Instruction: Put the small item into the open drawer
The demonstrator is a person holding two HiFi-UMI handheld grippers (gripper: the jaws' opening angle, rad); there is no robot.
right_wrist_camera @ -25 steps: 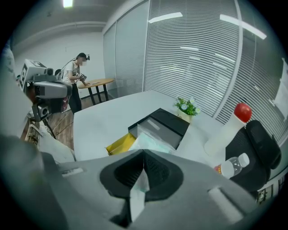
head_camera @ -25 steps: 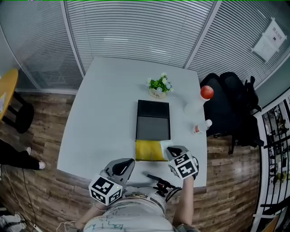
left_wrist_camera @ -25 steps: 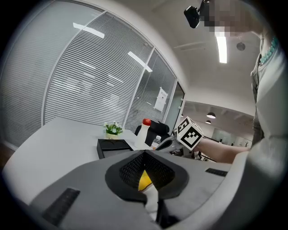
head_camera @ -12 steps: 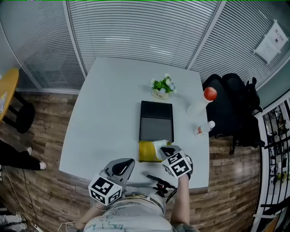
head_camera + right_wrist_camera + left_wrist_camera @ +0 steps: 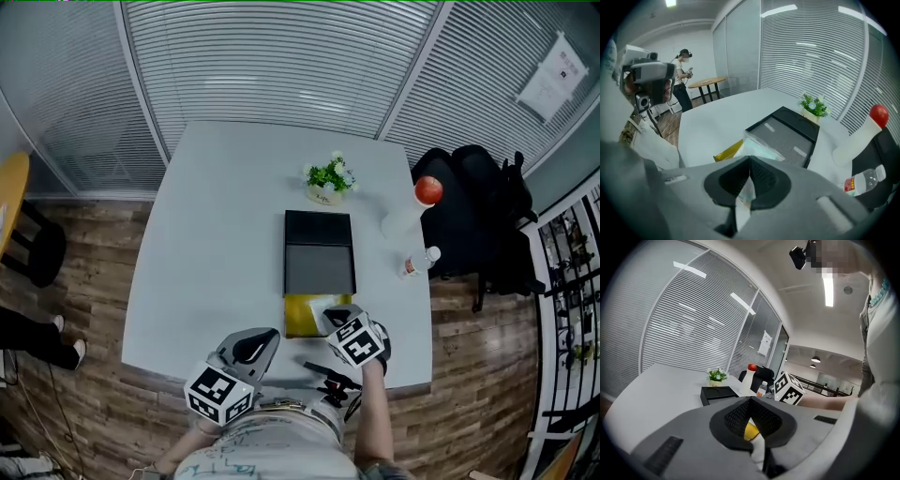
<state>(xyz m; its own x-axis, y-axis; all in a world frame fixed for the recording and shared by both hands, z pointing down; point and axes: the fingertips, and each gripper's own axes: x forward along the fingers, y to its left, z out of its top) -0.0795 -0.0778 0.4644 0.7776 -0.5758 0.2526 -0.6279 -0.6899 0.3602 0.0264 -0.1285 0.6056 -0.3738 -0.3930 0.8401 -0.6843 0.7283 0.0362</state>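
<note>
A black drawer unit (image 5: pixel 319 253) lies in the middle of the white table (image 5: pixel 216 244), its yellow drawer (image 5: pixel 302 317) pulled out toward me. My right gripper (image 5: pixel 332 315) is shut on a small clear plastic packet (image 5: pixel 331 304) and holds it over the drawer's right part. In the right gripper view the packet (image 5: pixel 761 151) sticks out past my right gripper (image 5: pixel 749 162), above the yellow drawer (image 5: pixel 727 151) and the black unit (image 5: pixel 785 133). My left gripper (image 5: pixel 262 339) hangs shut and empty at the table's near edge, left of the drawer; the left gripper (image 5: pixel 751 402) shows closed jaws.
A small potted plant (image 5: pixel 327 178) stands behind the unit. A white bottle with a red cap (image 5: pixel 412 208) and a small water bottle (image 5: pixel 417 262) are at the right edge, beside a black bag (image 5: pixel 478 216). A black tool (image 5: pixel 328 375) lies at the near edge.
My right gripper has moved left and down with the packet, from beside the drawer's right edge to over the yellow drawer. The left gripper has stayed put.
</note>
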